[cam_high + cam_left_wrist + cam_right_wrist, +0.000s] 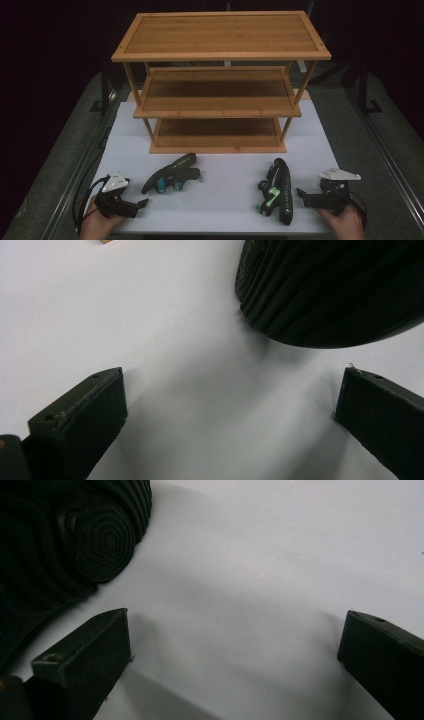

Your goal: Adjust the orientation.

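Two black sandals lie on the white table top (220,200) in front of a bamboo shelf rack (220,80). The left sandal (172,173) has teal buckles; the right sandal (276,192) has green straps. My left gripper (141,206) rests at the front left, pointing right toward the left sandal, jaws open and empty. In the left gripper view, that gripper (232,385) has the sandal's ribbed sole (330,290) just beyond its jaws. My right gripper (302,196) sits at the front right, pointing left, open and empty. In the right gripper view, its jaws (235,625) stand beside the other sandal's sole (65,535).
The rack has three bare wooden tiers and stands at the table's far half. A hand holds each gripper at the table's front edge. Bare white surface lies between the two sandals. Dark floor and metal rails flank the table.
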Demonstrator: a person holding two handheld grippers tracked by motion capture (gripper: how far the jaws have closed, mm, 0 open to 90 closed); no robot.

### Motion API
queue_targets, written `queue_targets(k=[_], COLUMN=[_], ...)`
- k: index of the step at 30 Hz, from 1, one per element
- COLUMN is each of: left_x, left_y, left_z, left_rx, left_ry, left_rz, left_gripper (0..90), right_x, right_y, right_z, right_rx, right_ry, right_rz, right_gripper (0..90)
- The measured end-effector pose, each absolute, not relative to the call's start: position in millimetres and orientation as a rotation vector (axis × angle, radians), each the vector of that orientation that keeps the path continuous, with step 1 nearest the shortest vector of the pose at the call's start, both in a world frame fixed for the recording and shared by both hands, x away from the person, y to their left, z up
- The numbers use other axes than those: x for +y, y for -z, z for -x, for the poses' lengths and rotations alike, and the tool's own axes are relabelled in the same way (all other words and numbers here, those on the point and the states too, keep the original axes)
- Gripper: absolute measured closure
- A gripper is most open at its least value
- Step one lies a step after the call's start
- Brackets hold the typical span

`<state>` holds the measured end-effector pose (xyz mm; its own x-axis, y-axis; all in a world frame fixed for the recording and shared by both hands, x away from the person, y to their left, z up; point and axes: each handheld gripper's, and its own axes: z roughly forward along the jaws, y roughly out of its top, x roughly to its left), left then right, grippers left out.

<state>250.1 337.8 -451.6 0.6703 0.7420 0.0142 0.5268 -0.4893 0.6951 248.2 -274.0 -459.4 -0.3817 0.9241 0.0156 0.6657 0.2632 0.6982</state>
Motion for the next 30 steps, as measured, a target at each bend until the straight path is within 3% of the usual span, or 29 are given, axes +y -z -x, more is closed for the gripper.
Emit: queue_targets(k=[3,7,9,11,12,13,15,16,20,21,30], left_x=[338.4,341.5,342.1,342.2,342.2,341.8,340.6,340.2,333.9,333.9,315.8], left_y=[451.0,443.2,440.5,434.8,431.7,430.1,425.2,422.1,403.0,403.0,386.4], left_z=[-248.7,-239.6,-236.8,-230.7,-228.1,-226.5,-223.3,-222.1,-217.3,-217.3,-224.9], left_rx=[0.974,0.960,0.947,0.919,0.904,0.895,0.869,0.849,0.781,0.781,0.716], left_ry=[-0.407,-0.379,-0.368,-0.359,-0.352,-0.346,-0.336,-0.315,-0.294,-0.294,-0.294], left_rz=[-2.205,-2.184,-2.179,-2.160,-2.162,-2.160,-2.159,-2.157,-2.145,-2.145,-2.152], left_gripper=[0.1,7.7,21.4,26.1,37.8,37.8,53.0,53.0,86.4,89.6,90.0], right_x=[-273.9,-274.0,-274.0,-273.9,-273.9,-273.9,-273.9,-273.9,-274.0,-273.9,-273.8], right_y=[459.4,459.3,459.4,459.4,459.4,459.4,459.4,459.4,459.4,459.4,459.4], right_z=[-248.2,-248.2,-248.1,-248.1,-248.1,-248.1,-248.1,-248.0,-248.1,-248.0,-248.1], right_rx=[2.143,2.143,2.143,2.143,2.143,2.143,2.143,2.142,2.143,2.142,2.142], right_ry=[-0.885,-0.885,-0.886,-0.885,-0.885,-0.885,-0.886,-0.886,-0.886,-0.886,-0.886], right_rz=[-1.444,-1.444,-1.444,-1.443,-1.443,-1.443,-1.443,-1.443,-1.443,-1.443,-1.444], right_gripper=[0.0,0.0,0.0,0.0,0.0,0.0,0.0,0.0,0.0,0.0,0.0])
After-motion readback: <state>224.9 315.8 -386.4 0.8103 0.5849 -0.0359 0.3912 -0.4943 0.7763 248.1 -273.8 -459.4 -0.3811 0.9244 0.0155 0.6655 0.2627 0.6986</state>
